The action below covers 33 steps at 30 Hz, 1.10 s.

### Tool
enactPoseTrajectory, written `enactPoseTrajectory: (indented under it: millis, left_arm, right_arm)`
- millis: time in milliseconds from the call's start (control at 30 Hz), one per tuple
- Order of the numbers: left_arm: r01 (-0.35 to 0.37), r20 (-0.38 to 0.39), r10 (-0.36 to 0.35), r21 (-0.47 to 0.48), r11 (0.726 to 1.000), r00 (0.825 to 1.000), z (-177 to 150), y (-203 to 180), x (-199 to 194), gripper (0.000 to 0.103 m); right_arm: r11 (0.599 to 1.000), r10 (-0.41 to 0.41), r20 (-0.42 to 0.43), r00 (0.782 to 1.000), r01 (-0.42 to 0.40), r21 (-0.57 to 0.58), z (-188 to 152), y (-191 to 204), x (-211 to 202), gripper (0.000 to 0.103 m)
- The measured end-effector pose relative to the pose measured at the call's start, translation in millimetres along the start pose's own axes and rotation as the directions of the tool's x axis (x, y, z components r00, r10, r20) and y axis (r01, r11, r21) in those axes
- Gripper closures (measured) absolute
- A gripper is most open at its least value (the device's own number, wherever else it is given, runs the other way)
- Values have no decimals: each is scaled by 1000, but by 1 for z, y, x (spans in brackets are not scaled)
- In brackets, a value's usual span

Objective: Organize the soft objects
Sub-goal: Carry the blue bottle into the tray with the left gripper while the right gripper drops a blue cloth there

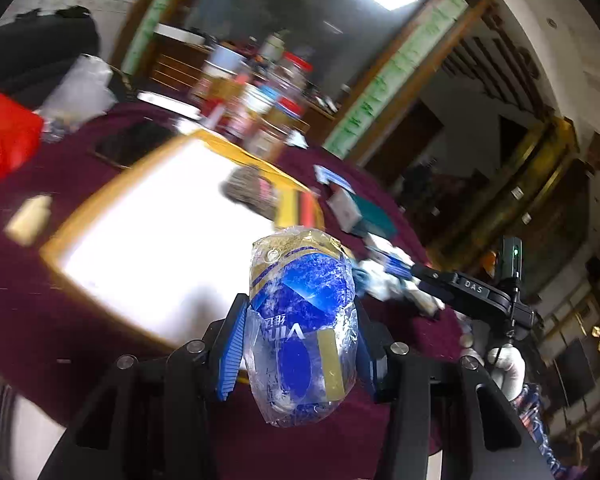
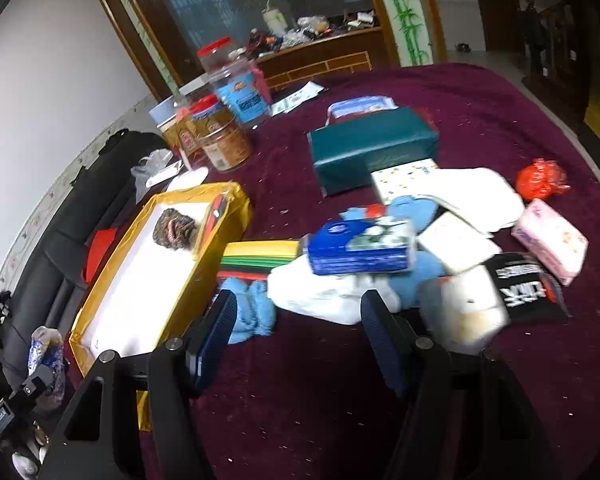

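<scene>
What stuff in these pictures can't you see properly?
- Jars, left wrist view: smeared by motion blur, labels unreadable.
- Blue-and-white pack in the left gripper: its lower end hidden behind the jaws.
- Pale round thing, right wrist view: too blurred to name.

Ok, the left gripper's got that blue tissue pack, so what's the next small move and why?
Probably carry the blue tissue pack over the yellow-rimmed box and let go there. The left gripper is clamped on it, and the box's white floor is mostly bare, with only a dark knitted item at its far end.
</scene>
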<state>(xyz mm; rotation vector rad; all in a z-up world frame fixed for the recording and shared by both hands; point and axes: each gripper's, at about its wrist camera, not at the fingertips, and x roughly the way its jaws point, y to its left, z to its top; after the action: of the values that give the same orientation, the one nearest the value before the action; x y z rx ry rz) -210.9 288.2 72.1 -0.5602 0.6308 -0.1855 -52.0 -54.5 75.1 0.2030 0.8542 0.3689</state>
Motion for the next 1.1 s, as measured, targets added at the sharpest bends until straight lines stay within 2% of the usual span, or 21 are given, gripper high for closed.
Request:
enactPoseTrajectory:
  millis: [133,233,367,500,533,633,700,833,967,1100]
  left_arm:
    - [-46,28,47,-36,998,998,-2,24,-13,53]
    - [-53,28,54,-52,997,998,-3,33,-12,53]
    - [-43,11,43,-38,998,999,-5,29,-6,53]
    - [-33,3,33,-22,999,999,-4,21,-7,53]
    - [-32,0,32,-19,999,999,-3,20,-6,53]
    - [-26,-17,25,-16,1000,1000,2,16,-2,53]
    - [-15,-30,15,-12,1000,999,8,13,2,53]
    - [-18,-53,19,18,1000,998,30,5,16,53]
    - [-88,-72,94,81,993,993,65,-1,45,53]
    - [-142,-139,153,87,986,978,102,11,97,53]
  right_arm:
    - [1000,3,-49,999,-4,-17,1,15,20,55]
    - [1000,5,-97,995,-8,-30,-1,24,37,57]
    - [994,-7,-125,992,-6,-105,-2,47,55,57]
    - [981,-55,-156,986,25,-190,0,63,81,58]
    - [981,-52,-167,985,19,-193,-1,63,87,66]
    - [982,-14,-194,981,-23,-190,-5,65,98,70]
    - [982,-13,-188,982,-23,-185,-7,66,97,71]
    - [988,14,-170,985,-40,-150,-1,62,81,71]
    - [986,75,-95,993,-88,-144,17,71,47,71]
    - [970,147,-125,981,-167,-174,25,99,48,71]
